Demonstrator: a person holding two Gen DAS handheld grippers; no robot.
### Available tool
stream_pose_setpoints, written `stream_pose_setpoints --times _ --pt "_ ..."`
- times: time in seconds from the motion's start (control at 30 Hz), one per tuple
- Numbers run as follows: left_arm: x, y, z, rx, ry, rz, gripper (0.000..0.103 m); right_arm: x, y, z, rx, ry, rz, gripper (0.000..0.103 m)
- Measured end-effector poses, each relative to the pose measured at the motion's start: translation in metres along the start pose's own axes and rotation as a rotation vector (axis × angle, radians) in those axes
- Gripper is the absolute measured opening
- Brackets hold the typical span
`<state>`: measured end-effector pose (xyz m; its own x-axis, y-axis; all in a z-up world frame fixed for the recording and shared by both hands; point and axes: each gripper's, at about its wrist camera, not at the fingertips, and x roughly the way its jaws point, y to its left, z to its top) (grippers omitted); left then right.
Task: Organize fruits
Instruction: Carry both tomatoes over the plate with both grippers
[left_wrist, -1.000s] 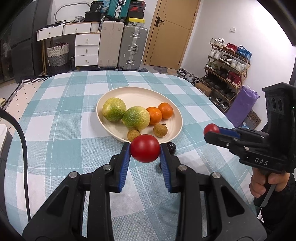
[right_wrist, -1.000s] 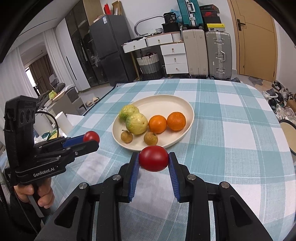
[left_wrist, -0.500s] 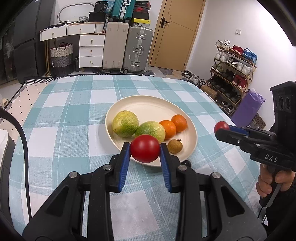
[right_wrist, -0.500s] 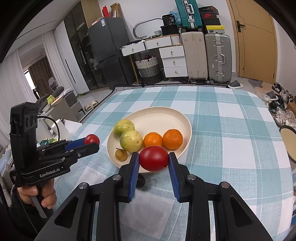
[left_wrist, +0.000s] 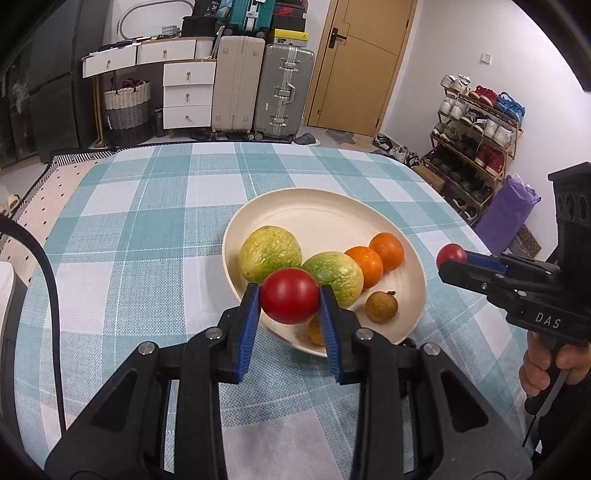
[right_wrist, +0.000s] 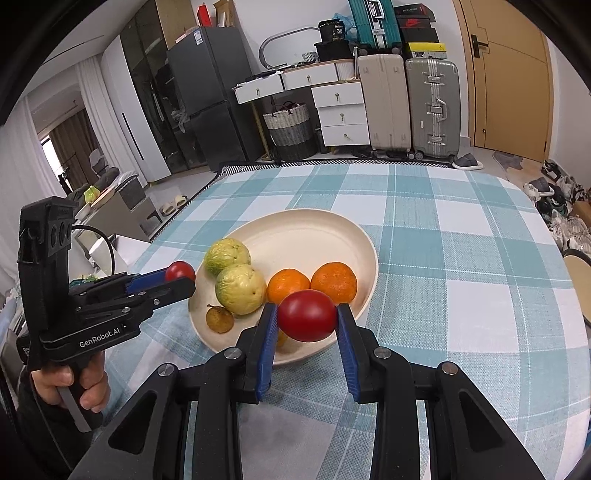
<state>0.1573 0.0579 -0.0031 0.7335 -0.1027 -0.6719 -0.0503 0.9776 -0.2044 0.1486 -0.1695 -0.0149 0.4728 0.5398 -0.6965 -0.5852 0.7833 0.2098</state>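
The tomatoes (left_wrist: 290, 301) pinched between the blue ribbed pads (left_wrist: 248, 325) shone glossy and smooth. Beyond the tongs' tips, a matt cream plate (left_wrist: 325, 218) sat on woven checked cloth (left_wrist: 129, 240), holding rough, dull-skinned green fruits (left_wrist: 269, 253)

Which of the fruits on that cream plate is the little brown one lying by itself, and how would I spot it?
Find the checked blue-and-white tablecloth and the cream plate on it. At the plate's near edge, in front of the two oranges, lies the small brown fruit. It is far smaller than the green fruits, dull tan, rough-skinned, with a bit of stem on top.
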Motion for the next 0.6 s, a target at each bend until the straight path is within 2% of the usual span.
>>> stream_pose_setpoints --times 0.6 --pt "0.024 0.003 -0.001 0.017 0.023 0.022 0.029 0.034 -0.006 0.001 0.001 0.055 0.010 0.032"
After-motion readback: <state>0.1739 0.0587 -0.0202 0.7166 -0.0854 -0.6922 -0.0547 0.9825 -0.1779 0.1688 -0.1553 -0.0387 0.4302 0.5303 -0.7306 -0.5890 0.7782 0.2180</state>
